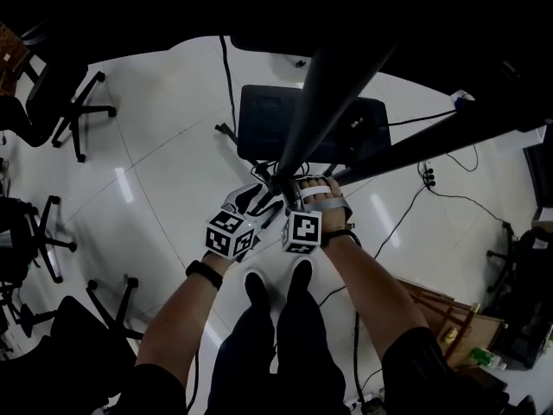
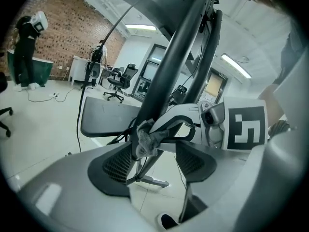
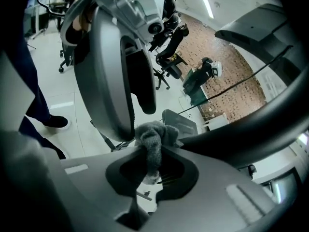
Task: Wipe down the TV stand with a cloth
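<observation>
The TV stand's black pole (image 1: 333, 76) rises from its dark base plate (image 1: 263, 124) on the floor. A small grey cloth (image 3: 153, 141) is pinched at the tips of my right gripper (image 3: 153, 162) and pressed against the pole (image 3: 251, 129). In the head view the right gripper (image 1: 304, 186) sits low on the pole, just above the base. My left gripper (image 2: 154, 154) is beside it with its jaws apart, the cloth (image 2: 146, 139) just beyond its left pad and touching the pole (image 2: 178, 57). Both grippers, left (image 1: 259, 195) included, meet at the same spot.
Black cables (image 1: 406, 210) run over the white floor around the base. Office chairs (image 1: 60, 102) stand at the left, a wooden crate (image 1: 449, 314) at the right. The person's shoes (image 1: 276, 285) are just behind the grippers. Another person (image 2: 26, 42) stands far off by a brick wall.
</observation>
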Motion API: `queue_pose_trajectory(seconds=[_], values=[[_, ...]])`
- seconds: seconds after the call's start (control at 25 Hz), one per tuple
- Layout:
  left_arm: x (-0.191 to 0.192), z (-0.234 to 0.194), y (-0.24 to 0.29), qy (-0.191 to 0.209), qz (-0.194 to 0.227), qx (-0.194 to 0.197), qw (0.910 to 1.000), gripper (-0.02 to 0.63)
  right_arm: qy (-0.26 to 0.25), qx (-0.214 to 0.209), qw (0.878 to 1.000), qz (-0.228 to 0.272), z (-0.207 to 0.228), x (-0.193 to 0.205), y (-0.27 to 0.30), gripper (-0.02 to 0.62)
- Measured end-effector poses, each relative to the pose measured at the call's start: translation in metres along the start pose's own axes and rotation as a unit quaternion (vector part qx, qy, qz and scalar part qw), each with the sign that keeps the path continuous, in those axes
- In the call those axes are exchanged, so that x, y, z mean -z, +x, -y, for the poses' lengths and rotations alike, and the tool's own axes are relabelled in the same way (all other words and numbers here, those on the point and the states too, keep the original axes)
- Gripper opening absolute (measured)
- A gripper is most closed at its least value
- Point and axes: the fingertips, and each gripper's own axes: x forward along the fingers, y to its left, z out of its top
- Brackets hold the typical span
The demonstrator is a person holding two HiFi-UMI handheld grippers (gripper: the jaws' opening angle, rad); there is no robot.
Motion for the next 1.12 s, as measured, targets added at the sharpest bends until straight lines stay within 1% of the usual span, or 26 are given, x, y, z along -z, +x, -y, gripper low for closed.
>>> queue_pose_trajectory(seconds=[0.12, 0.2, 0.28, 0.4, 0.48, 0.56, 0.72, 0.8, 0.92, 1.04, 1.12], values=[[0.003, 0.0, 0.004, -0.007, 0.002, 0.0, 1.0, 0.308, 0.0, -0.003, 1.0, -0.01, -0.006, 0.007, 0.008, 0.032], [0.003, 0.003, 0.002, -0.004, 0.0, 0.001, 1.0, 0.308, 0.015, -0.007, 1.0, -0.008, -0.009, 0.006, 0.006, 0.032], [-0.001, 0.01, -0.002, 0.004, -0.001, 0.005, 1.0, 0.31, 0.056, -0.011, 0.998, 0.006, -0.003, 0.001, -0.007, 0.033], [-0.017, 0.028, -0.016, 0.007, 0.013, 0.012, 0.9998, 0.311, 0.131, -0.014, 0.991, 0.038, 0.008, -0.001, -0.04, 0.034], [-0.032, 0.045, -0.027, 0.008, 0.028, 0.016, 0.9994, 0.311, 0.153, 0.002, 0.987, 0.055, 0.024, -0.001, -0.069, 0.034], [-0.053, 0.063, -0.04, 0.02, 0.043, 0.022, 0.9986, 0.311, 0.169, 0.028, 0.983, 0.071, 0.05, -0.003, -0.104, 0.034], [-0.112, 0.111, -0.071, 0.039, 0.093, 0.042, 0.994, 0.311, 0.204, 0.085, 0.97, 0.105, 0.115, -0.013, -0.187, 0.034], [-0.143, 0.14, -0.086, 0.061, 0.114, 0.052, 0.9902, 0.311, 0.216, 0.115, 0.962, 0.123, 0.15, -0.022, -0.233, 0.034], [-0.185, 0.184, -0.104, 0.11, 0.129, 0.067, 0.9833, 0.311, 0.216, 0.155, 0.954, 0.137, 0.196, -0.03, -0.295, 0.034], [-0.235, 0.219, -0.113, 0.173, 0.147, 0.085, 0.9701, 0.312, 0.225, 0.204, 0.939, 0.158, 0.25, -0.032, -0.353, 0.034], [-0.26, 0.239, -0.123, 0.204, 0.156, 0.087, 0.9625, 0.313, 0.228, 0.224, 0.931, 0.176, 0.274, -0.035, -0.389, 0.034]])
